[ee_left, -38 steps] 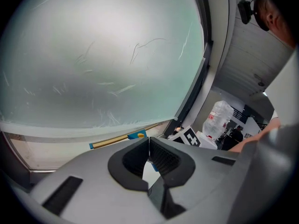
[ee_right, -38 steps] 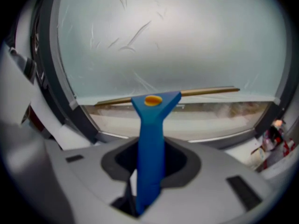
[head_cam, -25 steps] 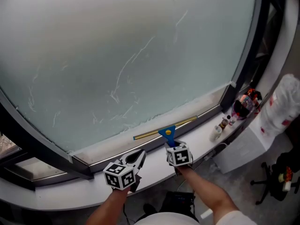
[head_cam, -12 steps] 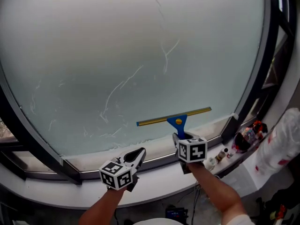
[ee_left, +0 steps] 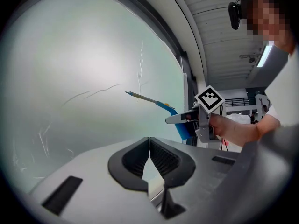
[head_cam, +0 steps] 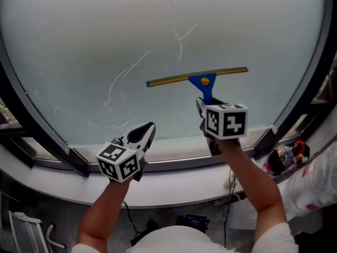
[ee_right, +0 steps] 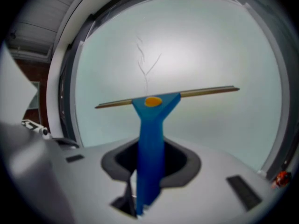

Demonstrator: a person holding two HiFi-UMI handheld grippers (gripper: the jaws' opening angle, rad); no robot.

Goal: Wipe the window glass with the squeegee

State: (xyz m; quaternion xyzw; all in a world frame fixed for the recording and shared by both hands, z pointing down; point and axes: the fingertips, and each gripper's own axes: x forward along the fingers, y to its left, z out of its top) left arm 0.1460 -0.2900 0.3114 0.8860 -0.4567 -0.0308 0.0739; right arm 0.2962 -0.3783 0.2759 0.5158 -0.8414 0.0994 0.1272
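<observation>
Broadly, window glass (head_cam: 79, 30): fills nearly the whole head view, pale and hazy, crossed by thin white streaks (head_cam: 179, 41) above the middle.
Frame (head_cam: 31, 120): dark, curves round both sides, with a white sill (head_cam: 174, 186) below.
Squeegee (head_cam: 202, 81): held up before the lower middle of the pane, brass-coloured blade (head_cam: 168, 79) level, blue handle (ee_right: 149, 143) pointing down.
Right gripper (head_cam: 207, 107): jaws clenched on the blue handle, with the blade well above them.
Left gripper (head_cam: 143, 133): jaws pressed together on nothing, low near the sill, well apart from the squeegee.
Progress: looks early to midway, with white streaks above the blade and no plainly cleaner band anywhere; most of the pane probably left to wipe.
Hidden: blade's contact with the glass not certain; top of the pane cut off; clutter (head_cam: 284, 159) at the sill's right end too blurred to name.
</observation>
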